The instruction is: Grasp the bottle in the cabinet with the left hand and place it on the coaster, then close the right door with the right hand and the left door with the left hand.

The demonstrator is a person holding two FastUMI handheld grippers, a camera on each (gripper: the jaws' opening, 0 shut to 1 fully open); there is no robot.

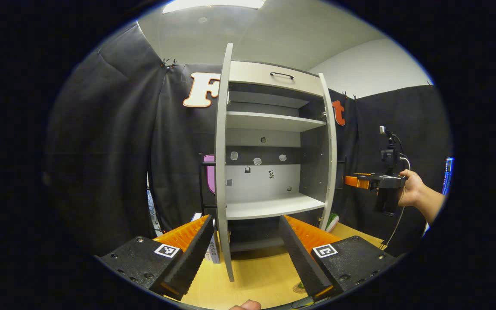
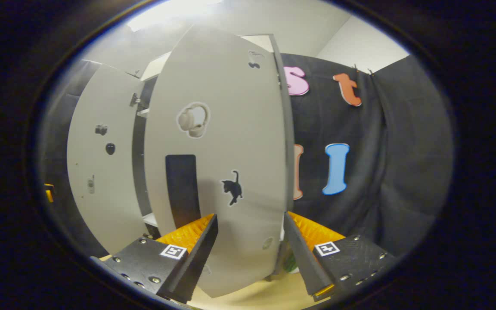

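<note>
The grey cabinet (image 1: 274, 206) stands on the yellow table with both doors swung open, and the shelves I can see hold nothing. In the left gripper view the left door (image 1: 221, 172) and right door (image 1: 330, 159) show edge-on. A green and white object (image 1: 332, 221), maybe the bottle, peeks from behind the right door's foot. My left gripper (image 1: 246, 224) is open in front of the lower shelf, holding nothing. My right gripper (image 1: 360, 181) hovers to the right of the right door. In the right gripper view my right gripper (image 2: 250, 217) is open, close to the right door's outer face (image 2: 218, 142).
A small white box (image 1: 212, 252) stands by the left door's foot. A camera on a stand (image 1: 389, 155) rises at the right behind the hand (image 1: 411, 189). The left door (image 2: 101, 163) hangs open beyond the right door. The yellow table top (image 1: 256, 275) stretches before the cabinet.
</note>
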